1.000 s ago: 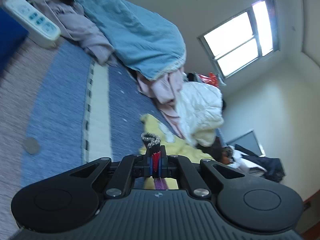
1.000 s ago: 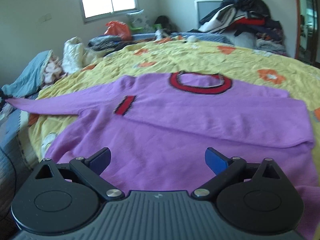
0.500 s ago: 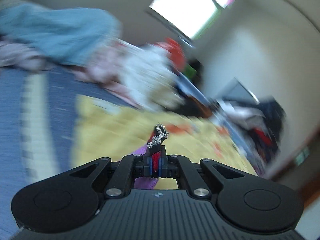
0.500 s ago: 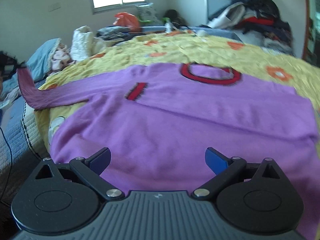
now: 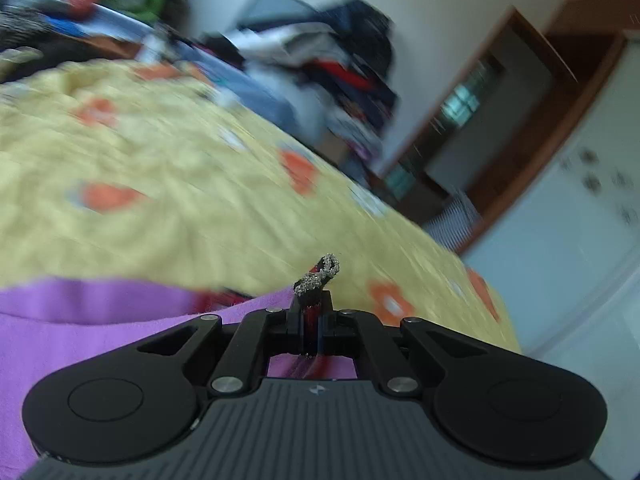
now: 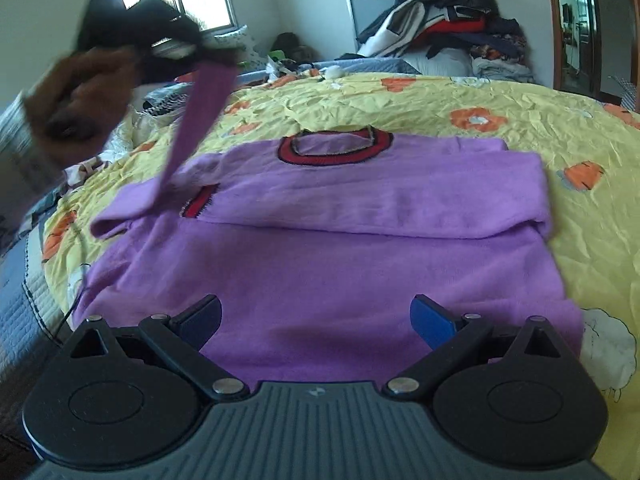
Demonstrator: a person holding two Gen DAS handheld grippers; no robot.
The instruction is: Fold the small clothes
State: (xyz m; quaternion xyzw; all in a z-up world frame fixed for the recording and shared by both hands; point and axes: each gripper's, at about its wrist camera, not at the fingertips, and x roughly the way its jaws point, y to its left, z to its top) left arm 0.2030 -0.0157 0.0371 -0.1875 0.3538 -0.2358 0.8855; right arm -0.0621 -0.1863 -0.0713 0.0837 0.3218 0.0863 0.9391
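Observation:
A purple sweater [image 6: 328,264] with a red and black collar [image 6: 334,147] lies flat on the yellow flowered bedspread [image 6: 480,96]. One sleeve lies folded across its chest, cuff [image 6: 199,203] at the left. My left gripper [image 5: 313,322] is shut on the other sleeve's cuff [image 5: 318,276], whose sparkly edge sticks out past the fingers. In the right wrist view that sleeve [image 6: 192,132] hangs taut from the blurred left gripper [image 6: 176,46], held high at the upper left over the sweater's shoulder. My right gripper [image 6: 316,320] stands open over the sweater's hem, nothing between its fingers.
A heap of dark clothes [image 6: 448,36] is piled at the far side of the bed. More bedding and bags [image 6: 280,56] lie at the back left. A wooden door frame [image 6: 576,24] stands at the far right. The bed's left edge [image 6: 36,296] drops off.
My left gripper has swung fast from beside the bed to high above the sweater, lifting the sleeve off the bedspread. My right gripper has edged closer to the hem.

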